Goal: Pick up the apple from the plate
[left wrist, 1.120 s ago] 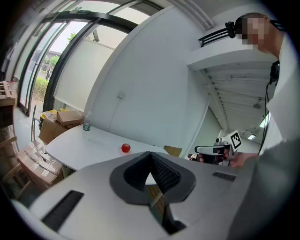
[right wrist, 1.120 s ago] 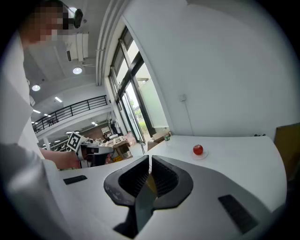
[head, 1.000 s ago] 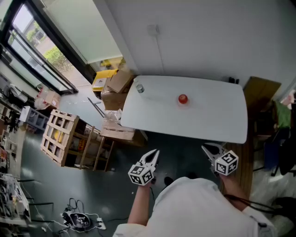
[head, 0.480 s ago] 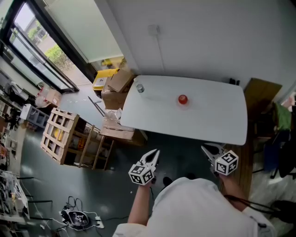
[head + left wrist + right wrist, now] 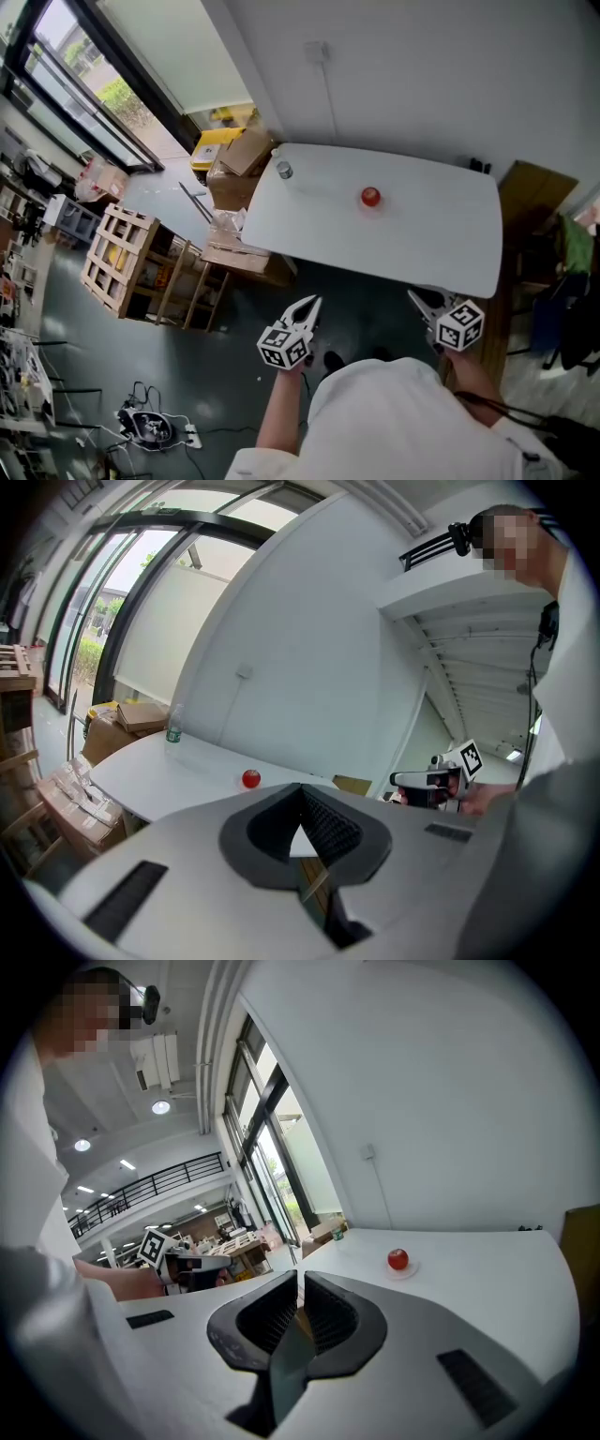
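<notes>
A red apple point(image 5: 371, 195) sits on a small clear plate point(image 5: 372, 203) toward the far side of the white table point(image 5: 441, 244). Both grippers hang short of the table's near edge, well away from the apple. My left gripper point(image 5: 306, 308) is shut and empty; its own view has the apple point(image 5: 250, 778) far ahead over the closed jaws point(image 5: 300, 789). My right gripper point(image 5: 420, 301) is also shut with nothing in it, and from it the apple point(image 5: 397, 1259) and plate point(image 5: 401, 1270) lie ahead to the right.
A water bottle point(image 5: 284, 171) stands at the table's far left corner. Cardboard boxes point(image 5: 246, 155) and a wooden crate point(image 5: 117, 258) crowd the floor to the left. A brown cabinet point(image 5: 534, 187) stands at the table's right end.
Both grippers have edged slightly toward the table along with the person. Their jaws stay shut, and the apple has not moved.
</notes>
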